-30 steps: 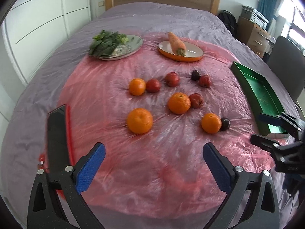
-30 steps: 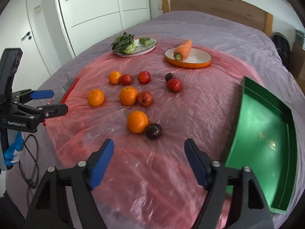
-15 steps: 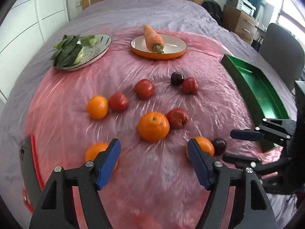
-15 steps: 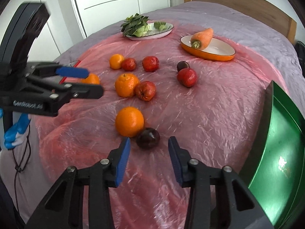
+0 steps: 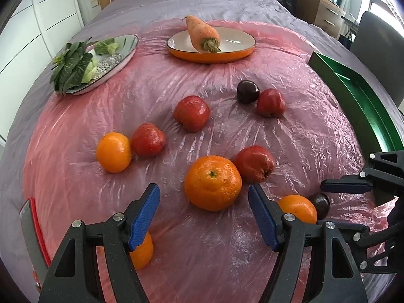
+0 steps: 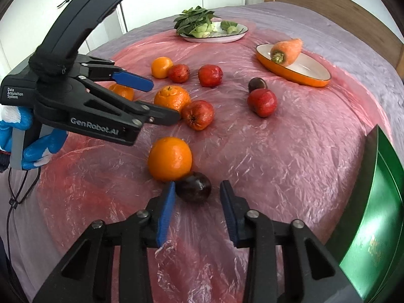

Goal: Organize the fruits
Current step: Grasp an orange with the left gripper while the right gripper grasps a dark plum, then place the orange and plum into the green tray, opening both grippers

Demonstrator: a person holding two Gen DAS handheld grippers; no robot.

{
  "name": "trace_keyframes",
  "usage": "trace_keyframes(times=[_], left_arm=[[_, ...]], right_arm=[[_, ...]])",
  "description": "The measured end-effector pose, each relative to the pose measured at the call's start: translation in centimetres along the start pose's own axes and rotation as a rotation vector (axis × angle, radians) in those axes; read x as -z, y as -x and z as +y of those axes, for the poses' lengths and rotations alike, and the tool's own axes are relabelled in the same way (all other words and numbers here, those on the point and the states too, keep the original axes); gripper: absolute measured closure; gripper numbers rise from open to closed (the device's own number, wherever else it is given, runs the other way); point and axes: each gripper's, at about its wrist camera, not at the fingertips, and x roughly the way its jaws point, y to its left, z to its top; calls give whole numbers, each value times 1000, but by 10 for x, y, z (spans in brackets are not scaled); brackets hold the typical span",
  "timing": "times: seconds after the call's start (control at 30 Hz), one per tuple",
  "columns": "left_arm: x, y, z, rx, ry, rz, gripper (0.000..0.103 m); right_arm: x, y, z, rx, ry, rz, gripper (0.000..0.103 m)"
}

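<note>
Several oranges, red apples and dark plums lie on a pink plastic sheet over a bed. My left gripper [image 5: 204, 209] is open, its blue pads on either side of a big orange [image 5: 212, 183] that touches a red apple [image 5: 255, 164]. My right gripper [image 6: 197, 203] is open, its pads flanking a dark plum [image 6: 194, 187] that touches another orange [image 6: 169, 158]. The left gripper also shows in the right wrist view [image 6: 161, 101], near the big orange [image 6: 172, 98]. A green tray [image 6: 378, 202] lies to the right.
An orange-rimmed dish with a carrot [image 5: 203, 35] and a plate of leafy greens [image 5: 83, 65] sit at the far side. A red-edged object [image 5: 32, 229] lies at the left edge. A wooden headboard [image 6: 341, 12], white wardrobes and a chair [image 5: 376, 38] surround the bed.
Both grippers moved forward and down toward the fruit. The left now brackets the big orange; the right narrowed and now brackets the dark plum.
</note>
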Motion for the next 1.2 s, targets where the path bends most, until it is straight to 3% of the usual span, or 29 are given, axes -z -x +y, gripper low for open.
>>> trace_keyframes(times=[0.1,0.3,0.37,0.4,0.57,1.0,1.2], left_arm=[[0,-7,-3,2,-10,15,45],[1,-14,-6,-11,-26,21,51],[0,-14,-5,0,-30,19,61],[0,-14,-5,4,-31,19,63],[1,-10,-8,-9,-38,3,64],[11,16,4,11,56,-29,64],[2,49,-20,48,36,-77,64]], right_arm=[[-2,-5,1,-7,15,10,81],[0,-14,1,-6,25,24,81],[1,-14,2,-4,26,23,98],[1,-15,1,-5,22,22,100],[3,-12,1,-6,0,5,102],[22,29,-10,-6,-131,-92,102],[32,67,-18,39,-189,-153,102]])
